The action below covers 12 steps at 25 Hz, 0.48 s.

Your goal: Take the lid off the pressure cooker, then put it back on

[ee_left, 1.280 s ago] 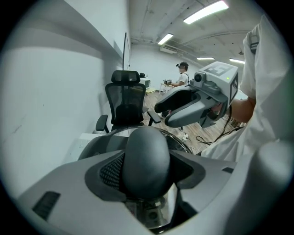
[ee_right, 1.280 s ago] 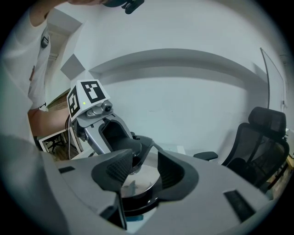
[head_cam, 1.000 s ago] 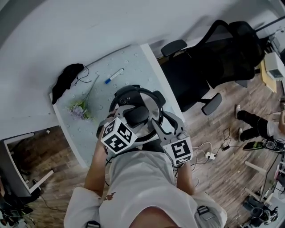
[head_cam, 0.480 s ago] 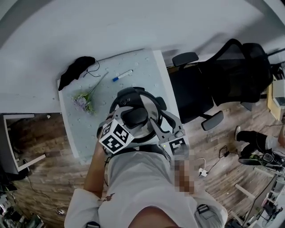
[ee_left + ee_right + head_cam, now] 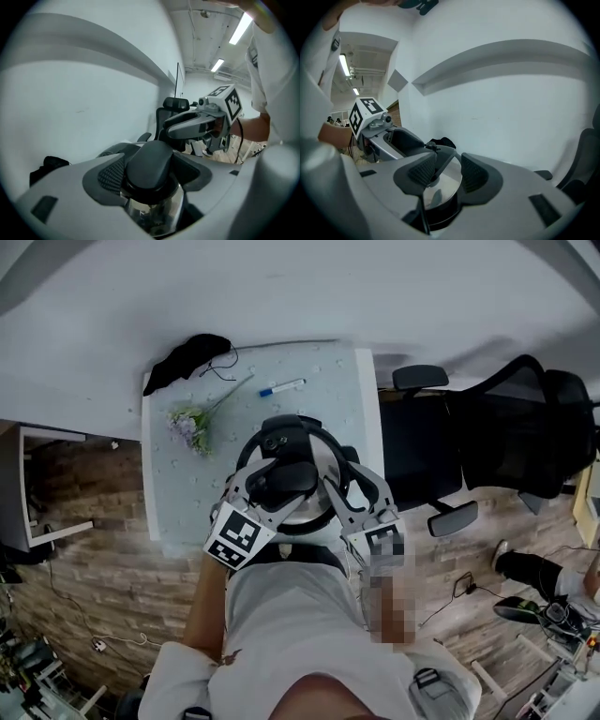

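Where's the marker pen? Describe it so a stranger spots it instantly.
On the pale speckled tabletop, look beyond the round steel pressure cooker toward the wall. The slim white marker pen lies there, right of the black cloth and purple flower sprig. Only it has a blue cap.

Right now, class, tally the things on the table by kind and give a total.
Cooker: 1
Flower: 1
Marker: 1
Black cloth: 1
Total: 4
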Each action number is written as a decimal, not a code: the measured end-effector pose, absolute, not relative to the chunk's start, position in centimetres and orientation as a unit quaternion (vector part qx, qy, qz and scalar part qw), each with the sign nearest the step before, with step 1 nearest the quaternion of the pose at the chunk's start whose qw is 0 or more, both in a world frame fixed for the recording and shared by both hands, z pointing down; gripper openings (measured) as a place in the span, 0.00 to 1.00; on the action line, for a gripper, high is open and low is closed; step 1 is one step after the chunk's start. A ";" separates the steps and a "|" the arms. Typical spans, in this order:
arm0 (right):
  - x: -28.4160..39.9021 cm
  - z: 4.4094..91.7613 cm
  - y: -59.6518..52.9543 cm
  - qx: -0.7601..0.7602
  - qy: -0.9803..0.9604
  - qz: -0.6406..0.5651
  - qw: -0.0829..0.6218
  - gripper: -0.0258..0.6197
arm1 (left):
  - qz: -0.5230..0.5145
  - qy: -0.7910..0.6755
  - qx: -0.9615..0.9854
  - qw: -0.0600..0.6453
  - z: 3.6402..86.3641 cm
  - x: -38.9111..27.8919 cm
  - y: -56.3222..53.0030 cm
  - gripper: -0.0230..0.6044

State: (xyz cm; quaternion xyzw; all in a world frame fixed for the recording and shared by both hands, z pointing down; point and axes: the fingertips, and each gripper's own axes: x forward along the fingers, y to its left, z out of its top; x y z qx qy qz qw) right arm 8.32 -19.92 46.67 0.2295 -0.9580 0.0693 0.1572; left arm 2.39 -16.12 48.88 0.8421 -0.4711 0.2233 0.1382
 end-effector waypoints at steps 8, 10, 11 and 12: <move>9.1 45.4 -18.0 0.216 -0.964 0.024 0.153 0.31 | 0.165 -0.583 0.792 0.079 44.7 0.9 -14.1 0.50; 9.5 44.9 -17.1 0.213 -0.965 0.014 0.154 0.31 | 0.159 -0.602 0.779 0.065 44.0 1.0 -13.3 0.50; 9.5 44.8 -16.7 0.212 -0.965 0.012 0.154 0.31 | 0.154 -0.611 0.774 0.062 43.7 0.9 -12.9 0.50; 9.4 44.6 -16.5 0.211 -0.966 0.009 0.152 0.31 | 0.147 -0.619 0.769 0.060 43.5 0.6 -12.7 0.49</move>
